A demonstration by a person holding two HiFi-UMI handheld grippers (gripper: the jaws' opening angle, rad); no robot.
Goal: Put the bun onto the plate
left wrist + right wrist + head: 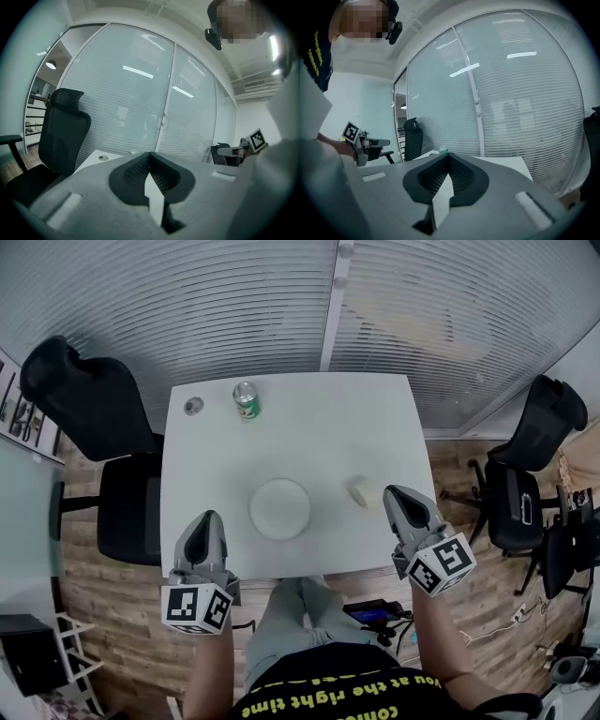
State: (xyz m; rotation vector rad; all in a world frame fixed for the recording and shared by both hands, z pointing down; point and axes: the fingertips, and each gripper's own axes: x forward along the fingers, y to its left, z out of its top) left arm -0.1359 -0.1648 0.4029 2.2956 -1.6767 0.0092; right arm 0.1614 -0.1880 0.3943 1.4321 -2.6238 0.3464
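In the head view a pale bun lies on the white table, right of a round white plate that has nothing on it. My right gripper hovers at the table's front right, its tip just right of the bun and apart from it. My left gripper is over the front left edge, left of the plate. In the left gripper view its jaws meet with nothing between them. The right gripper is likewise shut and holds nothing. Neither gripper view shows the bun or the plate.
A green can and a small round object stand at the table's far left. Black office chairs sit left and right of the table. A glass wall with blinds lies beyond. The person's legs are below the near edge.
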